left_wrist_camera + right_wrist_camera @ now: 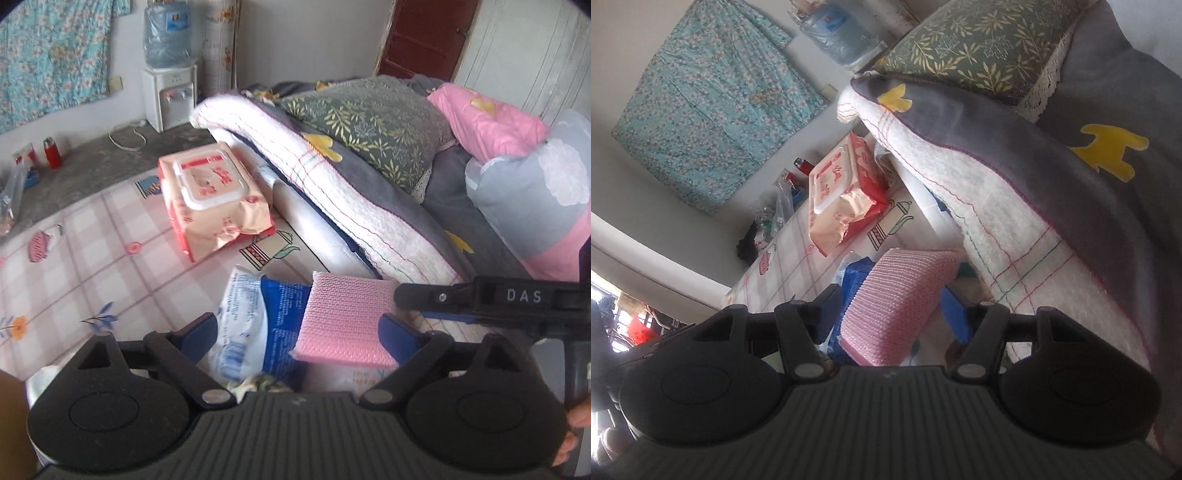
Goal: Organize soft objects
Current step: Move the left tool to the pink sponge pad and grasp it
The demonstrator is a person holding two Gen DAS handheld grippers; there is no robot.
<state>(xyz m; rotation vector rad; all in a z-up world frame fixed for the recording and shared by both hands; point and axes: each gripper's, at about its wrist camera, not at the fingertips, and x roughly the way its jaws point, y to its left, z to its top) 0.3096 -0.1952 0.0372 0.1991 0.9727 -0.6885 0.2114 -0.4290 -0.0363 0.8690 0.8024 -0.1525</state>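
A pink textured sponge pad (345, 319) lies on top of a blue and white plastic pack (258, 325) on the checked tablecloth (92, 266). My left gripper (301, 332) is open, its blue-padded fingers on either side of the pack and the sponge. My right gripper (890, 310) is open with its fingers either side of the same pink sponge (894, 302); its arm shows in the left wrist view (480, 297). A red and peach wet-wipe pack (214, 199) lies further back; it also shows in the right wrist view (846, 192).
A bed edge with a white quilted blanket (332, 184), grey sheet, green leaf-print pillow (373, 122) and pink pillow (487, 122) runs along the right. A water dispenser (170, 74) stands at the back. A red bottle (53, 152) and bags sit at the far left.
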